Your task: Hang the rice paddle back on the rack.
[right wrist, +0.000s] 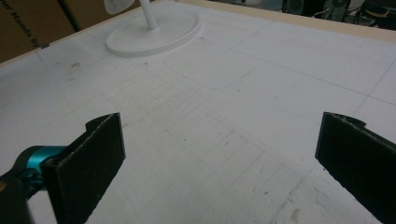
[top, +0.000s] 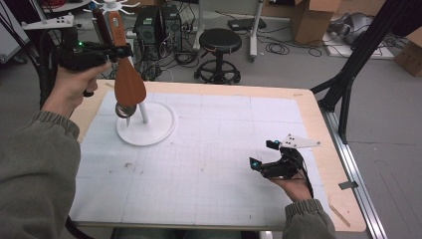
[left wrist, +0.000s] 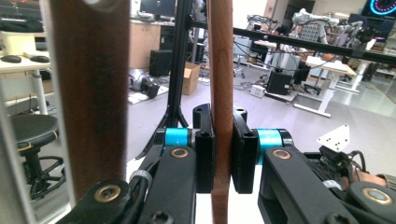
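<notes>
We see the left gripper (top: 117, 52) pinching a wooden spatula (top: 127, 74) by its handle, blade hanging beside the white rack (top: 146, 124), seemingly for hanging; the right gripper (top: 278, 164) rests spread, empty, well apart.

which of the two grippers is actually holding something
The left gripper, raised over the white stand: its jaws clamp a wooden spatula by the handle. The right gripper sits low over the table with jaws wide apart.

Partial print "ur Hands b" on a cardboard box (right wrist: 32, 28), top left, rest cut off
</notes>
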Action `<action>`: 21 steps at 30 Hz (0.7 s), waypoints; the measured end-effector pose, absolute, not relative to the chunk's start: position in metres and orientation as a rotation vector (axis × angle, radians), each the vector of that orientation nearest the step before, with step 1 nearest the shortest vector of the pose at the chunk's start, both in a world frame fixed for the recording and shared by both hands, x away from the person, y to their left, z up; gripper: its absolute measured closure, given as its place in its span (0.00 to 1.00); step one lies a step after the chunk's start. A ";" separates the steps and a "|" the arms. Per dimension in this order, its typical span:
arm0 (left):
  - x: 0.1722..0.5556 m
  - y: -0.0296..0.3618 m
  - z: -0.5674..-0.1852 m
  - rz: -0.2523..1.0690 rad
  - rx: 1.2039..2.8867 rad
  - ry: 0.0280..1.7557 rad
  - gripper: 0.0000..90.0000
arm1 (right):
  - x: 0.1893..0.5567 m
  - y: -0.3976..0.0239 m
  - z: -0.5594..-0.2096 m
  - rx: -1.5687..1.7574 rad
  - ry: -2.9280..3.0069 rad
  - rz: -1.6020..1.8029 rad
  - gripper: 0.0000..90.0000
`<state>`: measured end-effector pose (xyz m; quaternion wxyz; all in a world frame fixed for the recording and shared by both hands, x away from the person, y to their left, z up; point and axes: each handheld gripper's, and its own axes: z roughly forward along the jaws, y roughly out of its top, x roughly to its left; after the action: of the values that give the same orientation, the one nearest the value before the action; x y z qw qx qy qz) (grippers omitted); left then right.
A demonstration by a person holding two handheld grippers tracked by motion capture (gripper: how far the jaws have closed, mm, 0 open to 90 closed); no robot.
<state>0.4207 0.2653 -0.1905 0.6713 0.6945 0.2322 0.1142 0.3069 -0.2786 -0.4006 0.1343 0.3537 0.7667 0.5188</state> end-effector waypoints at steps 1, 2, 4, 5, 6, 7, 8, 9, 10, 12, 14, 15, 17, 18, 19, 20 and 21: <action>0.421 0.266 -0.191 0.260 1.564 0.526 0.91 | 0.307 -0.278 -0.401 1.025 2.224 1.504 0.01; 0.421 0.266 -0.191 0.260 1.567 0.530 0.91 | 0.307 -0.278 -0.401 1.024 2.225 1.505 0.01; 0.421 0.267 -0.193 0.263 1.566 0.539 0.92 | 0.307 -0.278 -0.401 1.023 2.225 1.503 0.01; 0.421 0.267 -0.193 0.263 1.566 0.540 0.91 | 0.307 -0.278 -0.401 1.021 2.226 1.504 0.01; 0.422 0.268 -0.194 0.262 1.564 0.542 0.92 | 0.307 -0.278 -0.401 1.018 2.225 1.504 0.01; 0.422 0.268 -0.194 0.261 1.563 0.544 0.91 | 0.307 -0.278 -0.401 1.018 2.226 1.504 0.01; 0.422 0.268 -0.194 0.260 1.563 0.544 0.91 | 0.307 -0.278 -0.401 1.019 2.226 1.505 0.01; 0.422 0.268 -0.194 0.262 1.563 0.545 0.91 | 0.307 -0.278 -0.401 1.019 2.226 1.505 0.01; 0.422 0.268 -0.194 0.263 1.562 0.546 0.91 | 0.307 -0.278 -0.401 1.018 2.227 1.504 0.01; 0.421 0.267 -0.194 0.264 1.561 0.547 0.91 | 0.307 -0.278 -0.401 1.018 2.228 1.503 0.01; 0.420 0.268 -0.194 0.275 1.562 0.553 0.91 | 0.307 -0.277 -0.401 1.017 2.228 1.505 0.01; 0.420 0.267 -0.194 0.290 1.565 0.557 0.91 | 0.306 -0.277 -0.401 1.020 2.231 1.505 0.01; 0.418 0.267 -0.194 0.306 1.568 0.561 0.91 | 0.306 -0.277 -0.400 1.017 2.231 1.504 0.01; 0.417 0.267 -0.194 0.313 1.570 0.566 0.91 | 0.307 -0.277 -0.400 1.014 2.229 1.504 0.01; 0.417 0.266 -0.194 0.318 1.574 0.569 0.90 | 0.306 -0.277 -0.400 1.015 2.228 1.506 0.01; 0.416 0.266 -0.194 0.325 1.581 0.571 0.89 | 0.306 -0.277 -0.400 1.018 2.230 1.508 0.01; 0.416 0.266 -0.194 0.333 1.587 0.574 0.88 | 0.306 -0.277 -0.400 1.018 2.230 1.508 0.01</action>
<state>0.4159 0.2662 -0.1943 0.6524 0.6993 0.2528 0.1465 0.3058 -0.2771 -0.4001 0.1313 0.3508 0.7681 0.5193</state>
